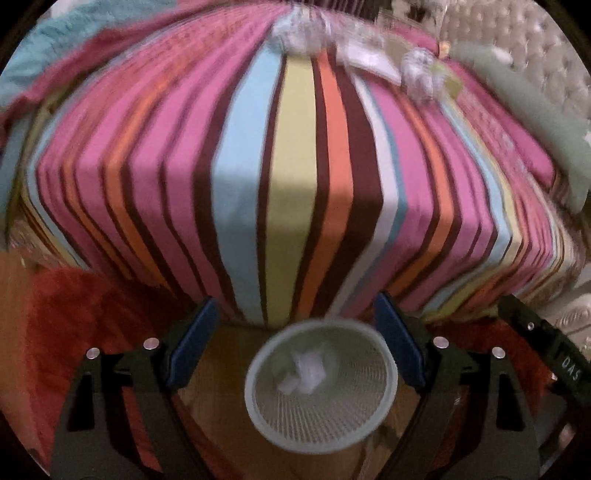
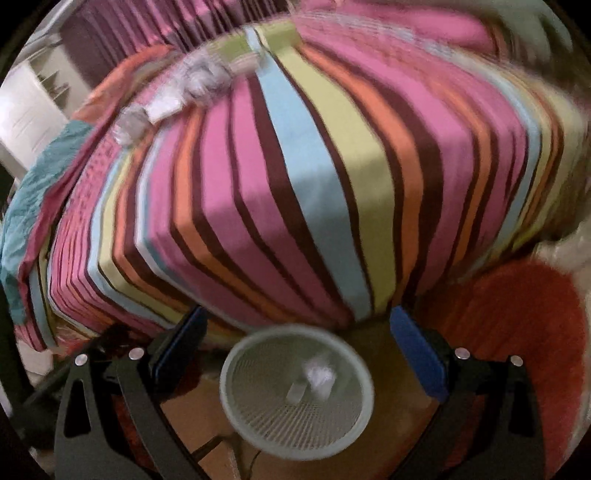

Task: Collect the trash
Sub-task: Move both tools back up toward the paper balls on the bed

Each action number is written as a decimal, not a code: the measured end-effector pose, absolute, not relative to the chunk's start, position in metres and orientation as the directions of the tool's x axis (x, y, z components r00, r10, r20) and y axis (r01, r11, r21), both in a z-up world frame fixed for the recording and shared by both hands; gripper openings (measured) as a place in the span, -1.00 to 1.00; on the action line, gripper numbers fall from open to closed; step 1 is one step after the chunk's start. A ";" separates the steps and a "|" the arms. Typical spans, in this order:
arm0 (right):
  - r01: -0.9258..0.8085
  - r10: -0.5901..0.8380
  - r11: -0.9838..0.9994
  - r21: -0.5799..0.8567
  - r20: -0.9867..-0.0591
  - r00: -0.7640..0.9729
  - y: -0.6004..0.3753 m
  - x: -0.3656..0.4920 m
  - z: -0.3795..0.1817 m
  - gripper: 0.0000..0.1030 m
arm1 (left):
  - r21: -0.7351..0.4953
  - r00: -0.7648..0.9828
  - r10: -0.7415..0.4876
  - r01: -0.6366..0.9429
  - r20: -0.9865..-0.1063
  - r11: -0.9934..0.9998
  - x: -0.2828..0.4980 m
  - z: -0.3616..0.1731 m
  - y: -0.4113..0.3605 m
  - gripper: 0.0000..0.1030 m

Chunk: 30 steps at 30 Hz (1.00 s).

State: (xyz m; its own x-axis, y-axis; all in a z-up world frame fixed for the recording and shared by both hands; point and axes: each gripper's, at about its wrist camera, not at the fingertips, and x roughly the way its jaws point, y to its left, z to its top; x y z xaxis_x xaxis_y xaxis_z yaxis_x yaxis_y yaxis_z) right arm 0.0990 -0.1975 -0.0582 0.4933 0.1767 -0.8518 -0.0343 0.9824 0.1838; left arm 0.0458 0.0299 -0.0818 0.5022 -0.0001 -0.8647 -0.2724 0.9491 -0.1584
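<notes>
Both views blurred; small detail is soft.

Your left gripper (image 1: 293,347) has its jaws spread wide, blue pads either side, nothing between them. Your right gripper (image 2: 297,350) is the same: jaws spread, nothing pinched. A dark piece of it edges into the left view at 4 o'clock.

Below both, at 6 o'clock in each view, a pale mesh wastebasket (image 1: 384,402) (image 2: 236,402) stands on the floor at the foot of the bed. Crumpled white paper (image 1: 304,371) (image 2: 319,374) lies inside it.

The bed (image 1: 291,177) (image 2: 303,177) fills most of each view, under a striped cover of pink, brown, orange, light blue and yellow-green. Its near edge drops straight down to the floor.

More trash sits far up the bed:
- left view, a crumpled white wad (image 1: 299,35) at 12 o'clock, flat white paper (image 1: 365,59) just beside it, another wad (image 1: 419,75) at 1 o'clock;
- right view, the same cluster at 11 o'clock: wad (image 2: 205,79), flat piece (image 2: 162,107), wad (image 2: 129,123).

Room: wood floor (image 1: 218,369) under the basket, red rug (image 1: 62,317) (image 2: 517,321) alongside. A teal cloth (image 1: 55,40) (image 2: 33,177) is bunched on the far corner of the bed. A tufted pale headboard (image 1: 517,40) is at 1 to 2 o'clock in the left view, with a pale green pillow (image 1: 546,122) below it. A white door or cabinet (image 2: 29,110) is at 10 o'clock in the right view.
</notes>
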 end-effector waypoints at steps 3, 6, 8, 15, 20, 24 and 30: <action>-0.082 0.162 0.987 0.140 -0.809 0.565 -0.192 0.099 -0.043 0.85 | -0.134 0.572 0.051 -0.275 -0.818 0.952 0.047 -0.062 0.035 0.63; -0.109 0.172 0.985 0.133 -0.780 0.601 -0.187 0.104 -0.037 0.85 | -0.133 0.599 0.058 -0.270 -0.799 0.953 0.051 -0.051 0.039 0.63; -0.123 0.184 0.983 0.138 -0.771 0.609 -0.185 0.109 -0.036 0.85 | -0.092 0.607 0.080 -0.247 -0.791 0.965 0.061 -0.042 0.039 0.63; -0.176 0.249 0.968 0.177 -0.742 0.623 -0.169 0.142 -0.021 0.85 | -0.063 0.631 0.073 -0.190 -0.773 0.980 0.091 -0.031 0.039 0.63; -0.201 0.286 0.958 0.204 -0.728 0.623 -0.163 0.168 -0.007 0.85 | -0.098 0.643 0.056 -0.200 -0.764 0.975 0.120 -0.027 0.052 0.63; -0.201 0.309 0.951 0.234 -0.720 0.621 -0.159 0.189 -0.003 0.85 | -0.097 0.657 0.067 -0.209 -0.751 0.973 0.139 -0.023 0.060 0.63; -0.210 0.337 0.941 0.264 -0.719 0.608 -0.150 0.212 -0.004 0.85 | -0.089 0.661 0.089 -0.231 -0.745 0.969 0.172 -0.021 0.074 0.63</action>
